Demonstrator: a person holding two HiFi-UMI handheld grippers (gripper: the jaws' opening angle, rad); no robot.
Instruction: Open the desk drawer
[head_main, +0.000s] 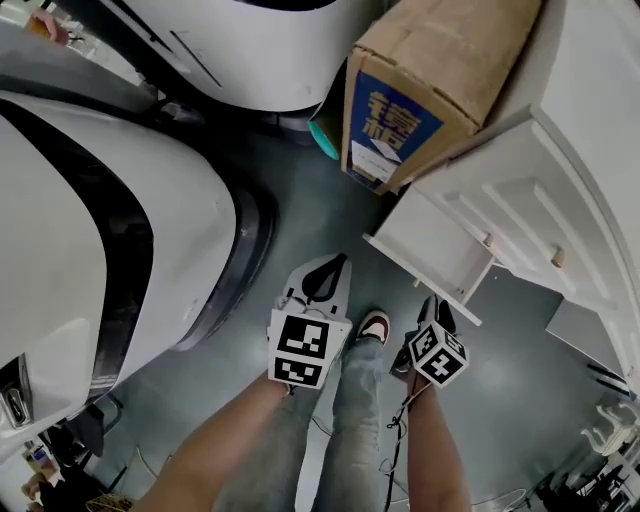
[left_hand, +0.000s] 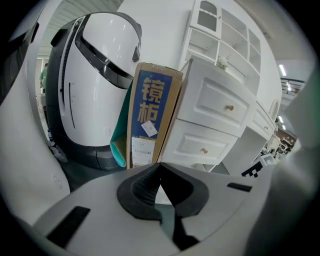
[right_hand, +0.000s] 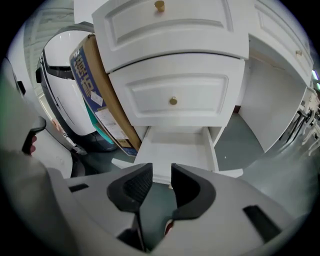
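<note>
Desk drawer (head_main: 430, 245) sits pulled out at twelve o'clock of our right gripper (right_hand: 161, 172), its jaws spread and empty since the pull looks done. Our left gripper (left_hand: 160, 165) waits at nine o'clock, jaws pressed together.

The left gripper (left_hand: 159, 175) and right gripper (right_hand: 161, 182) have pale grey shells and black ribbed pads (right_hand: 135, 187). Each carries a cube (head_main: 300, 348) of black-and-white square markers. A thin black cable (head_main: 398, 430) hangs from the right one. The person wears grey jeans (head_main: 355, 420) and a white shoe (head_main: 374, 326).
</note>
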